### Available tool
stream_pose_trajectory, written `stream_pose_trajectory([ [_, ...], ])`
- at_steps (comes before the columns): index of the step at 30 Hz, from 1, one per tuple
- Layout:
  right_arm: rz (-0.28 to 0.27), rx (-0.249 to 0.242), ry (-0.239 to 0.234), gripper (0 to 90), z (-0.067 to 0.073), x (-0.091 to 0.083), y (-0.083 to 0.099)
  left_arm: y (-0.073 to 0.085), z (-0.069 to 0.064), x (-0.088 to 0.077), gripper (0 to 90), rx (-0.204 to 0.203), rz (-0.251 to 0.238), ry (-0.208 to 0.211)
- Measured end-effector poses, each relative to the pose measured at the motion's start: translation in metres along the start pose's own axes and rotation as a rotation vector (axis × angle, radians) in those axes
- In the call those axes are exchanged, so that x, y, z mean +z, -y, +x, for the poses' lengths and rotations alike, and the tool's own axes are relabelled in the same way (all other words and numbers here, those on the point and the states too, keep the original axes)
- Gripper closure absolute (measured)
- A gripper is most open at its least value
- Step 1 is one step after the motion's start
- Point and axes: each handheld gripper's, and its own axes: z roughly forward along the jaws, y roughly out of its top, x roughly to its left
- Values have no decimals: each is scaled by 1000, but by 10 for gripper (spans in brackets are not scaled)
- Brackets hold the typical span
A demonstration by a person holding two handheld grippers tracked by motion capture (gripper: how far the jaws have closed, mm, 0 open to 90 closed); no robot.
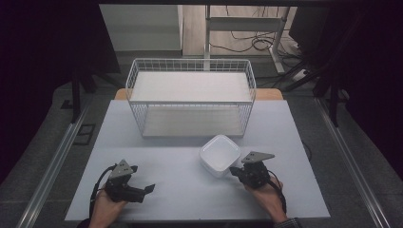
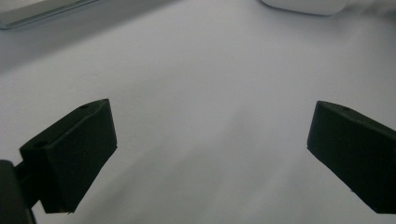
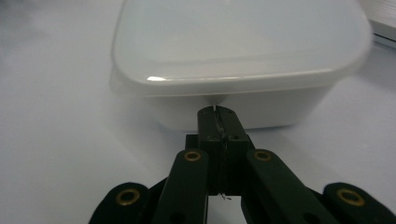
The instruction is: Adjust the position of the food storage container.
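A white, square plastic container with rounded corners and a fitted lid [image 1: 219, 155] is seen just right of centre in the high view, resting on the pale grey table [image 1: 180, 190] in front of a white wire basket rack with two shelves [image 1: 190, 97]. In the right gripper view it is spread across the upper half of the frame [image 3: 238, 51].

The right gripper [image 1: 234, 170] is placed at the container's lower right edge in the high view; its jaws are pressed fully together with nothing between them, and their tips are set against, or just short of, the container's side wall below the lid rim [image 3: 217, 112]. Contact cannot be confirmed. The left gripper [image 1: 149, 188] is held at the lower left of the high view, well apart from the container, with its jaws spread wide over bare table [image 2: 210, 154].

The container is judged light, rigid and smooth, so it is likely to slide when nudged and to slip in a weak pinch. A hold is best taken across the overhanging lid rim or across two opposite walls.

Its contents are hidden by the opaque lid, so its true weight cannot be told. In the left gripper view just a cut-off edge of the container is seen at the top right [image 2: 303, 5]. The room around the table is too dark to make out.
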Motion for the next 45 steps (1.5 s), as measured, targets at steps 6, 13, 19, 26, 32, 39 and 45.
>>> stream_pose_trajectory([
  [6,-28,53,107,893,-26,-10,-2,-2,-1,2,15,-28,6,10],
  [13,-39,108,139,892,-56,1,-8,-20,-25,15,338,3,-15,26],
  [19,-60,97,121,892,-66,13,-19,-45,-55,55,680,31,15,90],
  [26,-64,104,88,892,-71,23,-25,-71,-67,100,896,29,35,168],
  [32,-67,121,52,892,-69,23,-22,-76,-66,125,897,5,60,114],
  [39,-33,75,4,891,-41,26,-26,-71,-52,118,896,-30,83,70],
  [45,-22,70,-16,892,-22,29,-28,-65,-44,108,895,-46,113,63],
])
